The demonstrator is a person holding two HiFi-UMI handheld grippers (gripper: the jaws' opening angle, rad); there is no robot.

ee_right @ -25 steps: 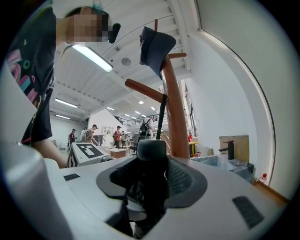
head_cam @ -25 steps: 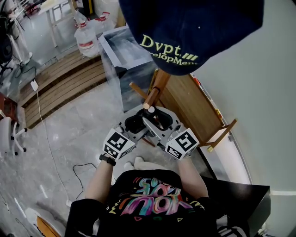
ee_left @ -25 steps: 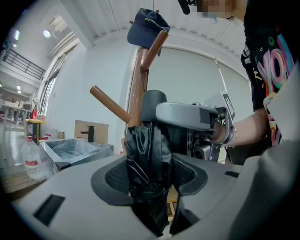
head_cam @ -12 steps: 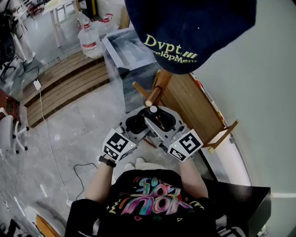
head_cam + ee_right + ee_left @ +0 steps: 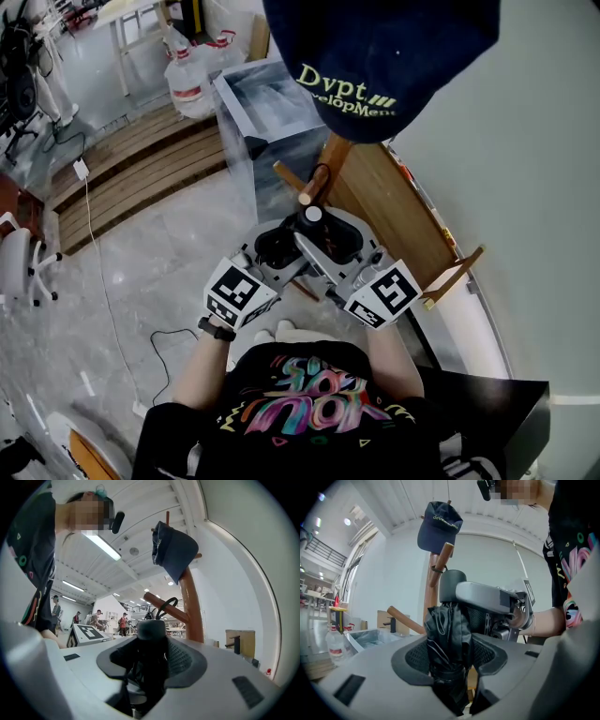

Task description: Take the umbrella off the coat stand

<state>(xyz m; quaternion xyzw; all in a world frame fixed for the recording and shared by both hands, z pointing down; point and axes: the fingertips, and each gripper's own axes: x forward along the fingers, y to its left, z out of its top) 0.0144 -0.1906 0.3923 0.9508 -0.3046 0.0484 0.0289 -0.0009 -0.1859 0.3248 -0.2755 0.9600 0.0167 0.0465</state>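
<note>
Step in hand: unhooking. Left hand-held gripper (image 5: 279,251) and right hand-held gripper (image 5: 339,242) were both clamped on the folded black umbrella (image 5: 447,630), left on the canopy, right just under the handle. The umbrella stood upright between them, its strap loop (image 5: 166,605) apparently around a peg (image 5: 314,185) of the coat stand (image 5: 335,155) at 12 o'clock (a cap (image 5: 375,56) hung on top). Next move likely needs the loop slid up along the slanted peg and off its tip. Grey tiled floor (image 5: 159,244) below, wooden slats (image 5: 131,169) at 10 o'clock, white wall (image 5: 525,187) at 3.
</note>
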